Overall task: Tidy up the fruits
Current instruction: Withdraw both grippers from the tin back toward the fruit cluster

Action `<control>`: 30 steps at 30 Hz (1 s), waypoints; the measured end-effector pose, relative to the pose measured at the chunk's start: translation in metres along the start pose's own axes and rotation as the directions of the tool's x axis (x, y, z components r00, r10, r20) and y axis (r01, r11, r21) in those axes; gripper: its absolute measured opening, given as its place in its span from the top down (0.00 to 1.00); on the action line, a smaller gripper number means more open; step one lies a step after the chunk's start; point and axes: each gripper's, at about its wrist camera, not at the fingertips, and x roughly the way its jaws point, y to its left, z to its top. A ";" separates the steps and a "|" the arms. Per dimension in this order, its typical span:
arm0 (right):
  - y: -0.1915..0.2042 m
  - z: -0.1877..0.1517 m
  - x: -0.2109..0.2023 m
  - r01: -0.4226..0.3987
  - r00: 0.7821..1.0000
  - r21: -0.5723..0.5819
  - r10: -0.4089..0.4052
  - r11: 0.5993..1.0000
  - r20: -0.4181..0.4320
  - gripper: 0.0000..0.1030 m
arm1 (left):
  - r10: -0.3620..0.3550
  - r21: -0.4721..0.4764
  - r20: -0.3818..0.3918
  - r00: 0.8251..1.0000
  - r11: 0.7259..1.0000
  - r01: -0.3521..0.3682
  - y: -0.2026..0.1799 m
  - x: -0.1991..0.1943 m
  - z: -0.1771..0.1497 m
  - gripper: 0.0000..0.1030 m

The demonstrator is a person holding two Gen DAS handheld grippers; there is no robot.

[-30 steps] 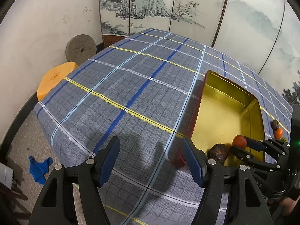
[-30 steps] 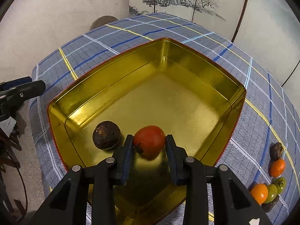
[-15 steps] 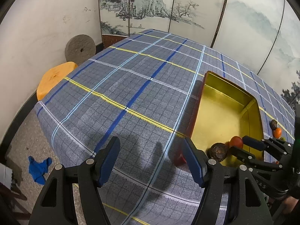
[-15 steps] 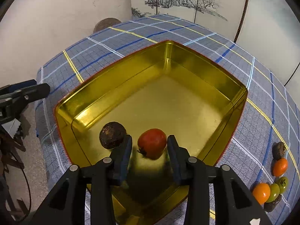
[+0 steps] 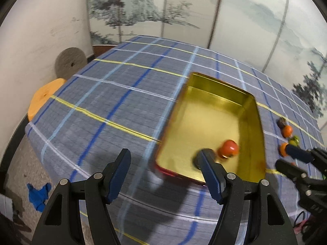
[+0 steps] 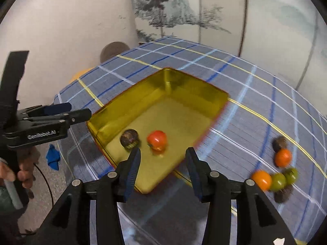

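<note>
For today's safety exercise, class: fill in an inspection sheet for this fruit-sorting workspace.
Surface: table under a blue plaid cloth.
Job's things: gold tray holding a red fruit and a brown fruit; about six loose fruits on the cloth beside it.
Clutter: blue rag on the floor.
Grippers: left claw open, empty; right claw opening, empty.
Cables: black cable below the hand.
Surroundings: painted screen, stone disc, orange stool.

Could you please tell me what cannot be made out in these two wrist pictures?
- Left wrist view: the dark fruit in the gold tray is half hidden by a finger of the left hand-held gripper.
- Right wrist view: the loose fruit cluster is motion-blurred; the kinds are unreadable.
</note>
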 end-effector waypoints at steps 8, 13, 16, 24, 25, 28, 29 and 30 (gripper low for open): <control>-0.056 -0.045 -0.049 0.131 0.991 0.093 -0.132 0.987 0.000 0.58 | -0.069 0.090 -0.014 0.997 0.993 0.070 -0.045 -0.005 -0.009 0.33; -0.095 -0.080 -0.064 0.209 0.978 0.185 -0.205 0.960 -0.038 0.57 | -0.104 0.148 -0.028 0.994 0.983 0.107 -0.074 -0.006 -0.016 0.33; -0.113 -0.101 -0.065 0.238 0.971 0.227 -0.228 0.944 -0.069 0.57 | -0.126 0.184 -0.038 0.991 0.974 0.131 -0.091 -0.007 -0.020 0.33; -0.138 -0.134 -0.054 0.263 0.964 0.296 -0.239 0.918 -0.113 0.57 | -0.180 0.258 -0.066 0.981 0.947 0.191 -0.132 -0.005 -0.029 0.33; -0.139 -0.134 -0.052 0.263 0.964 0.298 -0.239 0.918 -0.115 0.57 | -0.186 0.264 -0.070 0.980 0.944 0.198 -0.136 -0.004 -0.030 0.33; -0.142 -0.136 -0.046 0.267 0.963 0.305 -0.243 0.914 -0.115 0.54 | -0.192 0.275 -0.079 0.978 0.939 0.206 -0.147 0.000 -0.031 0.33; -0.142 -0.136 -0.044 0.268 0.963 0.305 -0.244 0.914 -0.115 0.54 | -0.194 0.278 -0.083 0.978 0.937 0.209 -0.150 0.001 -0.032 0.33; -0.143 -0.135 -0.042 0.266 0.964 0.305 -0.242 0.914 -0.114 0.54 | -0.196 0.283 -0.087 0.977 0.935 0.213 -0.154 0.002 -0.032 0.33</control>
